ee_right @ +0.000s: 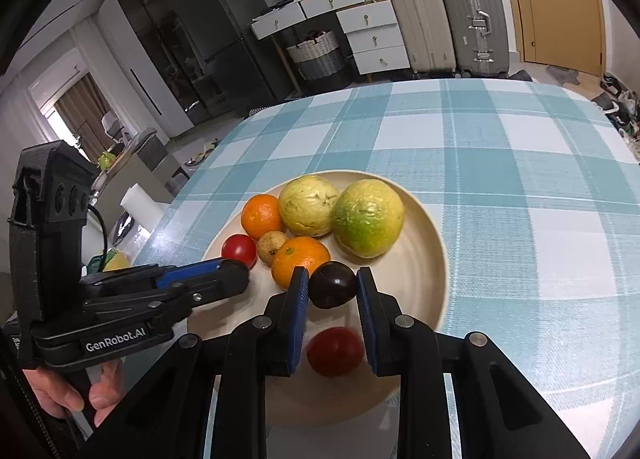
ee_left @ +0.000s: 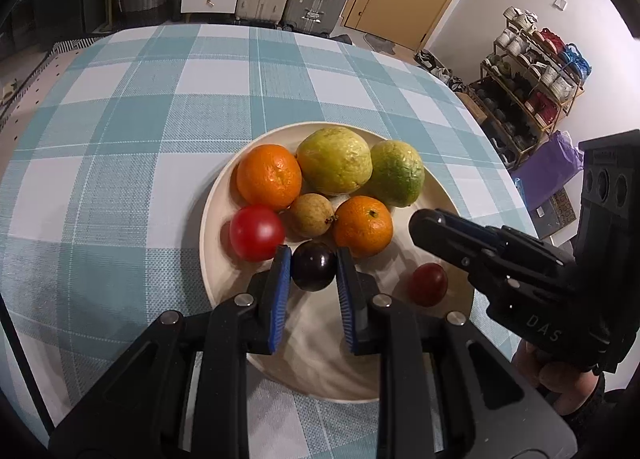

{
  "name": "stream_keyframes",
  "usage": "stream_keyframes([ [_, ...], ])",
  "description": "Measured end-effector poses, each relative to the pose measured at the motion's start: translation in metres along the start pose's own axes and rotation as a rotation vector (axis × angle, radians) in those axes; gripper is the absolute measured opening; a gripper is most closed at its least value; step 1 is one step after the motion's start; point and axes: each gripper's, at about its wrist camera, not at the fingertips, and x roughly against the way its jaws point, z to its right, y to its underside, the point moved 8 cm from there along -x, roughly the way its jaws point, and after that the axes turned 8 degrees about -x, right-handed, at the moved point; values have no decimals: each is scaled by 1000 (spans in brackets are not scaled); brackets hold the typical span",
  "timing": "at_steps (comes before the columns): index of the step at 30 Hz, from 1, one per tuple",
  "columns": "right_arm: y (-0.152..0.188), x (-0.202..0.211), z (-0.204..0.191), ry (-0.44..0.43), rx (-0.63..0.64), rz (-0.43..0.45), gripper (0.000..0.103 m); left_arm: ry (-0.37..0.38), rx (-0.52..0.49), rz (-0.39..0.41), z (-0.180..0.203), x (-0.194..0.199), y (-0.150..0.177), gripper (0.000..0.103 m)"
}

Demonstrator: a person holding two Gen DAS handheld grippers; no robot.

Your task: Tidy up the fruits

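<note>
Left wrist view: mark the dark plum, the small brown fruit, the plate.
dark plum (ee_left: 313,271), left wrist view, middle of its skin.
small brown fruit (ee_left: 311,215), left wrist view, middle of its side.
plate (ee_left: 316,343), left wrist view, bare floor near the front.

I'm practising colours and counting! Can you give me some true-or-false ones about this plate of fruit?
1. Two oranges lie on the plate. True.
2. The tablecloth has red stripes. False: it is checked in blue and white.
3. The dark plum lies on the bare cloth. False: it lies on the plate with the other fruit.
4. The left gripper is open. True.
</note>
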Motion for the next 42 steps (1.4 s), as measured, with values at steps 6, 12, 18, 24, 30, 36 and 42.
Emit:
stream_keyframes([
  [6,-5,-5,3,8,-11,4,25,14,-2,1,0,-6,-2,20],
  [12,-5,-11,6,14,-33,-10,35,20,7,5,0,-9,-4,20],
  [18,-12,10,0,-4,-24,61,55,12,4,52,1,8,-10,39],
  [24,-10,33,-1,-2,-23,114,74,-13,26,83,-3,30,-6,53],
  [30,1,52,2,23,-34,130,75,-36,10,124,6,57,3,62],
  [36,8,77,-1,48,-26,203,87,-101,-28,215,17,93,6,74],
  [42,12,114,-15,53,18,330,96,-198,-64,325,28,132,8,84],
])
